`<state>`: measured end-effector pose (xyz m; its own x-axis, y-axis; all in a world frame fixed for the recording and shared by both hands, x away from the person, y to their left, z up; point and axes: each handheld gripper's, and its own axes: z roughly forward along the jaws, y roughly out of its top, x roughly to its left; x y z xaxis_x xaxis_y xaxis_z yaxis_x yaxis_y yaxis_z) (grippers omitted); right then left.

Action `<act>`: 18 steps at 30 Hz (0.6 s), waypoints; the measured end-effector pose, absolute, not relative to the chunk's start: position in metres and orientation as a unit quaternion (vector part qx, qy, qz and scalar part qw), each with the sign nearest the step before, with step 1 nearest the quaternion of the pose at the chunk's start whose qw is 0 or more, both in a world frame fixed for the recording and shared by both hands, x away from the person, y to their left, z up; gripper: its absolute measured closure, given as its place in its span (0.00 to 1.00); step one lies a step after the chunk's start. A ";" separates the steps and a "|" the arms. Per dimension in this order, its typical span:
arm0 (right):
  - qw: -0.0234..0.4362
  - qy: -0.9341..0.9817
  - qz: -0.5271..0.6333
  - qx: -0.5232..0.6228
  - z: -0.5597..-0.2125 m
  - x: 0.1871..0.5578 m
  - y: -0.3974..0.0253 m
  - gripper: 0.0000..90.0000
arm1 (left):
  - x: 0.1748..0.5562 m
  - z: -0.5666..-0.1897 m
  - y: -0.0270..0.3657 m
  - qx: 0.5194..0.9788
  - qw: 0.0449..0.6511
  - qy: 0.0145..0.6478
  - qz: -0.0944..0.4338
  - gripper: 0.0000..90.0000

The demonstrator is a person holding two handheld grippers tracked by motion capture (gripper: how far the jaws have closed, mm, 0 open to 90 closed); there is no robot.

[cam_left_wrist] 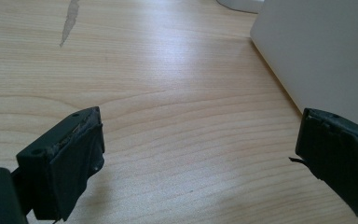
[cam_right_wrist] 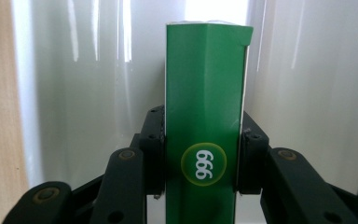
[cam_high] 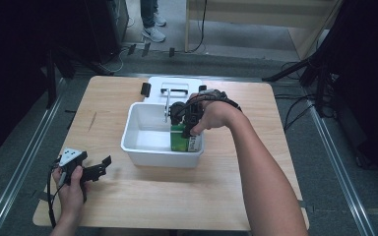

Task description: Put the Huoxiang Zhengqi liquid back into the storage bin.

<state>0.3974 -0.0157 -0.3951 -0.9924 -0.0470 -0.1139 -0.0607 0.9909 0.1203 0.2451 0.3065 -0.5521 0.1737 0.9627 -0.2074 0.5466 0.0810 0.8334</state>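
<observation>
My right tongs [cam_right_wrist: 201,161] lower a green box [cam_high: 183,140] into a white bin [cam_high: 145,147] on the bench [cam_high: 128,196].

The box, marked 999, is clamped by its narrow sides between my right jaws, held upright so it can stand in the bin's near right corner, close to the wall. My left tongs [cam_high: 98,168] rest spread wide and empty on the bench, just left of the bin, out of the way. A white lid [cam_high: 174,84] lies behind the bin.

Green box [cam_right_wrist: 204,116] – yellow-ringed white "999"; white bin [cam_high: 142,129]; pale wood table [cam_high: 177,191].
</observation>
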 end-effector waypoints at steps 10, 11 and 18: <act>0.057 0.997 0.059 -0.017 -0.402 0.400 -0.016 0.61 | 0.245 -0.552 0.306 0.633 0.431 0.596 0.242 0.02; 0.056 0.997 0.059 -0.014 -0.403 0.399 -0.017 0.58 | 0.245 -0.552 0.306 0.633 0.431 0.596 0.242 0.02; 0.038 0.997 0.063 0.034 -0.403 0.396 -0.020 0.30 | 0.245 -0.552 0.306 0.634 0.430 0.595 0.242 0.02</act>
